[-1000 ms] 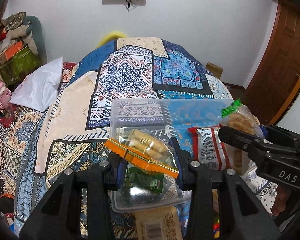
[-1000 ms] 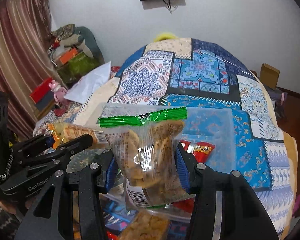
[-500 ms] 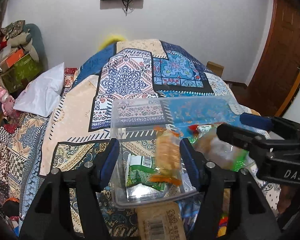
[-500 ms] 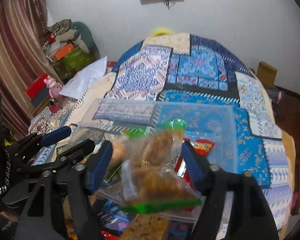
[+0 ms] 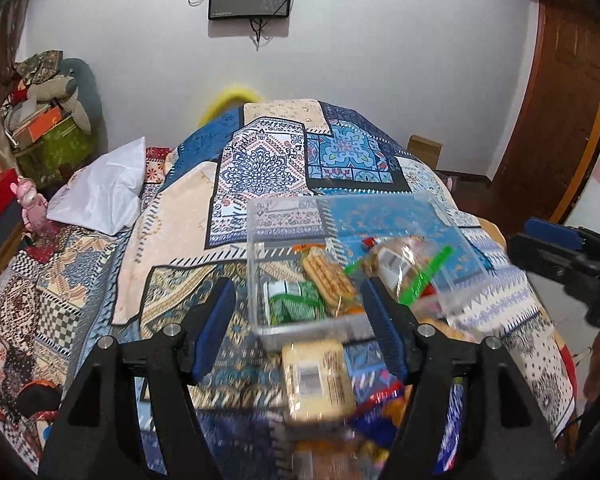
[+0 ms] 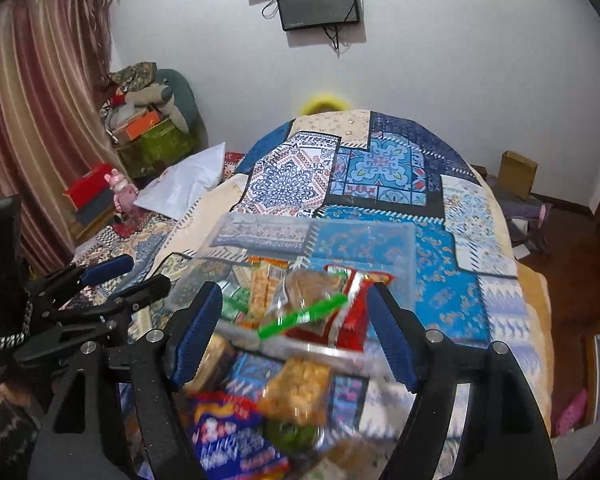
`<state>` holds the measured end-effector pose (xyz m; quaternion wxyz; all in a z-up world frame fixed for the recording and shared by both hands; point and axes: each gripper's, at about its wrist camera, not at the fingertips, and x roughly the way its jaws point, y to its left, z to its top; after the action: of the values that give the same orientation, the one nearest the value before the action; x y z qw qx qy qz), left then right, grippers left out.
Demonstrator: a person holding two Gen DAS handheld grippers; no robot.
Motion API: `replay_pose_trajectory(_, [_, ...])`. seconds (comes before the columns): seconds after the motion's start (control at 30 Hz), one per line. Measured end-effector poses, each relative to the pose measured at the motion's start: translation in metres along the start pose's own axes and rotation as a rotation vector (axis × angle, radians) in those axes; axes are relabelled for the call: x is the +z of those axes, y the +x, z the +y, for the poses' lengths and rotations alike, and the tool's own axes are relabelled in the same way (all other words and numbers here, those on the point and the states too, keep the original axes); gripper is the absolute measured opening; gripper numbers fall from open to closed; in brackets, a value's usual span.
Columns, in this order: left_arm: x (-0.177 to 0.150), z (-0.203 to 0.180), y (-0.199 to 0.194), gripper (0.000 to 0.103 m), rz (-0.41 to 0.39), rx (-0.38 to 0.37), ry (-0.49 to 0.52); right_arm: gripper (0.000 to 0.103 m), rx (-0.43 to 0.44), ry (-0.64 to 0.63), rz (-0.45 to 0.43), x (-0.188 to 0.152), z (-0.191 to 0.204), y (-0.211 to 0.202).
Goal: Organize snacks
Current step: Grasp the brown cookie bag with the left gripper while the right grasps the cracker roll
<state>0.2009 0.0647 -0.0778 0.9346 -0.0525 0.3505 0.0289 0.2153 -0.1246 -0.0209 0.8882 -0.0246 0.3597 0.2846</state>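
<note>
Some snacks are sitting in the box [image 5: 296, 326]; more are waiting.
Left tool [image 5: 300, 332] is opening, right tool [image 6: 294, 340] is staying wide, both holding nothing; loose packs [image 6: 296, 392] are lying just under them.

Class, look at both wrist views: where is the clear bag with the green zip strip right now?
The clear bag with the green strip lies in the clear plastic bin, atop a red packet, beside the orange-sealed biscuit bag.

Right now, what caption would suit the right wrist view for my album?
Open right gripper above a clear bin of snack packets on a patchwork bedspread.
</note>
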Motion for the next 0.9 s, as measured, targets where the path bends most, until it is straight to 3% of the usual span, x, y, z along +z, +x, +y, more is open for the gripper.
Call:
replay_pose_trajectory(0.4, [-0.064, -0.005, -0.029, 0.067, 0.092, -0.004, -0.005, 0.072, -0.015, 0.054, 0.025, -0.055, -0.009, -0.050])
replay_pose_trajectory(0.77, [-0.117, -0.008, -0.021, 0.067, 0.198, -0.037, -0.032, 0.072, -0.024, 0.134, 0.194, -0.114, -0.029, -0.016])
replay_pose_trajectory(0.9, [-0.123, -0.008, -0.016, 0.067, 0.201, -0.056, -0.042, 0.072, -0.006, 0.190, 0.260, -0.131, -0.038, 0.005])
